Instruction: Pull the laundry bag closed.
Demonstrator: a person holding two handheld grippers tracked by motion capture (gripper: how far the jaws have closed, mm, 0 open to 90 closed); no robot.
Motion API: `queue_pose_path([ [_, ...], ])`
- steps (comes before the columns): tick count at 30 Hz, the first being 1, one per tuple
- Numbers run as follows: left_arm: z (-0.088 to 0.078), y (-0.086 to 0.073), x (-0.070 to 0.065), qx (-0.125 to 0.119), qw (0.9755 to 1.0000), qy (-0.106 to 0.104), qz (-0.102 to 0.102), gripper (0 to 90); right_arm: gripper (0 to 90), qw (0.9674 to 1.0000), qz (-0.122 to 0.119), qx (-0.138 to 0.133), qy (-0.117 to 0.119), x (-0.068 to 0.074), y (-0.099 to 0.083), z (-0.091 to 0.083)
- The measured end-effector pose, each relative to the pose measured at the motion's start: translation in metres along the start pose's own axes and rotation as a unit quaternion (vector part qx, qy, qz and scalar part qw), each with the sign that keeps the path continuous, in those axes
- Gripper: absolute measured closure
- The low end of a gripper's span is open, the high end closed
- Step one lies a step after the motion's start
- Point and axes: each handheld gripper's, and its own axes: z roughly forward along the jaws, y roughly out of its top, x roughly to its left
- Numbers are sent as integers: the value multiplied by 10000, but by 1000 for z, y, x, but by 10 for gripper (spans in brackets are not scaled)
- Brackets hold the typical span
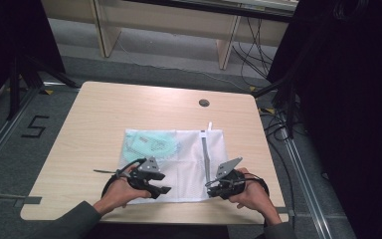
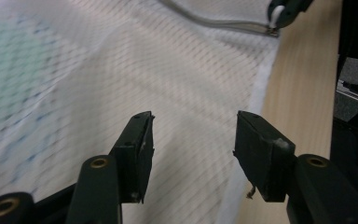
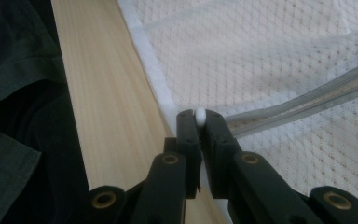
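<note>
A white mesh bag lies flat on the wooden table, with a pale green item inside its left half. A grey zipper runs down its right part. My right gripper is at the zipper's near end. In the right gripper view it is shut on the small white zipper pull, and the zipper tape leads off to the right. My left gripper hovers over the bag's near edge. Its jaws stand open above the mesh with nothing between them.
A round cable hole sits near the table's far edge. Bare wood borders the bag on all sides. Black cables trail on the floor to the right, and a dark sleeve lies beside the table's near edge.
</note>
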Motion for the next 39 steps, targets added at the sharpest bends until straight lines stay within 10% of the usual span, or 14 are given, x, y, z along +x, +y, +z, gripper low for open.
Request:
queue_pose_path([
  [7, 32, 8, -36, -181, 9990, -148, 376, 494, 866, 9995, 226, -231, -8, -2, 1, -6],
  [13, 51, 12, -51, -278, 9992, -169, 241, 511, 866, 9989, 302, -358, 79, 1, 5, -9],
  [30, 75, 27, -51, -241, 9971, 96, 716, 652, 866, 9989, 305, -360, 53, 2, 7, -9],
  [39, 80, 28, -51, -119, 9965, -118, 821, 850, 866, 9988, 323, -347, 83, 1, 6, -7],
])
